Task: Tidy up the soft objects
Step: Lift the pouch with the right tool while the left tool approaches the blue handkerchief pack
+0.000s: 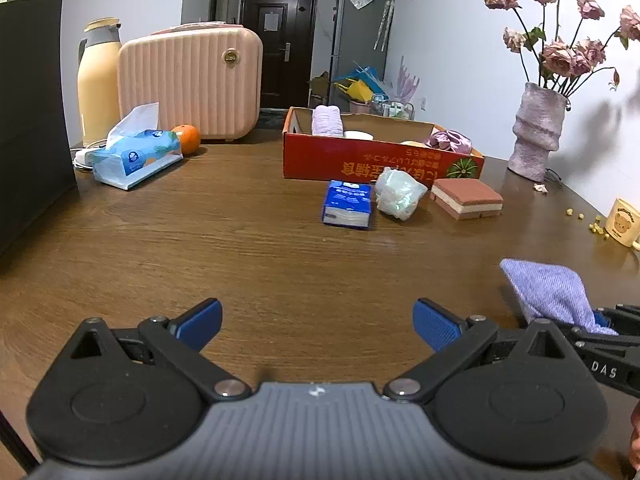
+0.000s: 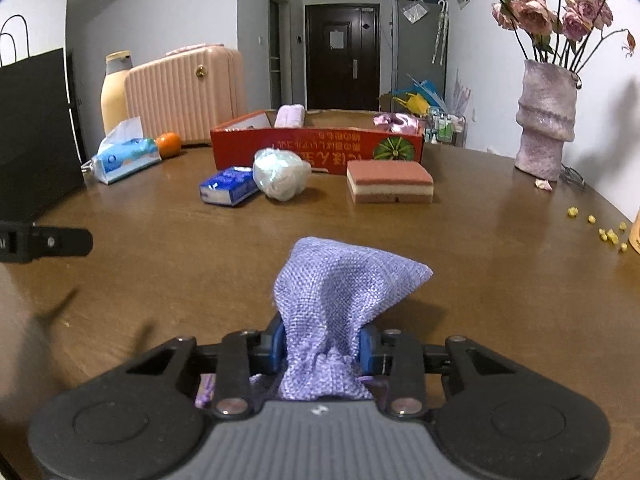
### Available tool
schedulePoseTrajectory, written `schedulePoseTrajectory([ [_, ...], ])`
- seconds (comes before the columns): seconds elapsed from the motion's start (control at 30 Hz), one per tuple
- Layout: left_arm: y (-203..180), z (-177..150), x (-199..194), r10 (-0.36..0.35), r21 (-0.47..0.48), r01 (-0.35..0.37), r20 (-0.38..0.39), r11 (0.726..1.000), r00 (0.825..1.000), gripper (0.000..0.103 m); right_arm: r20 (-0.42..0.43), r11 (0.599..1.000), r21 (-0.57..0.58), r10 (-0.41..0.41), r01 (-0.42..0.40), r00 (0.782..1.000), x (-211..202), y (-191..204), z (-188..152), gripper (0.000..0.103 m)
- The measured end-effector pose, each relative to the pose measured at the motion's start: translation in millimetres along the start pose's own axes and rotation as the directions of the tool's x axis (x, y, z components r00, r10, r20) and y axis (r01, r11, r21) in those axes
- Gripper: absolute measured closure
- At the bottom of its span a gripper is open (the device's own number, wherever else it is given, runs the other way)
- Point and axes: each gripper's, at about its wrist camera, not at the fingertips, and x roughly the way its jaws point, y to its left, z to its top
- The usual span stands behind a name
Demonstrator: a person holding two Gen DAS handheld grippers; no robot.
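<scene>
Your right gripper (image 2: 322, 346) pinches the neck of the lilac woven cloth pouch (image 2: 340, 292), whose body bulges toward 12 o'clock above the brown wooden table (image 2: 160, 264). Your left gripper (image 1: 317, 322) is spread wide, holding nothing; the pouch sits at its 3 o'clock.

"DAS" on right claw (image 1: 606, 322); red box (image 1: 360, 156) print unreadable.

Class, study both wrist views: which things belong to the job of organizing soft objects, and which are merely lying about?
Part of the job: purple cloth pouch clamped in the right gripper; open left gripper; red box; sponge; tissue pack; bagged white bundle.

Lying about: orange; flower vase; pink case; thermos; bear mug.
</scene>
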Motion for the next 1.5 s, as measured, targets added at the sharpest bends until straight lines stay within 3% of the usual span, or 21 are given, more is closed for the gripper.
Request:
schedulePoseTrajectory([
  [0.9, 37.7, 46.9, 51.5, 0.035, 0.0, -0.035, -0.01, 0.999, 0.999, 0.0, 0.076, 0.999, -0.03, 0.02, -0.017, 0.997, 46.3, 22.7, 56.4, 0.071],
  [1.5, 17.0, 71.5, 112.0, 0.018, 0.008, -0.018, -0.049, 1.0, 0.999, 0.0, 0.135, 1.0, 0.003, 0.029, -0.03, 0.99, 93.6, 0.8, 94.9, 0.071],
])
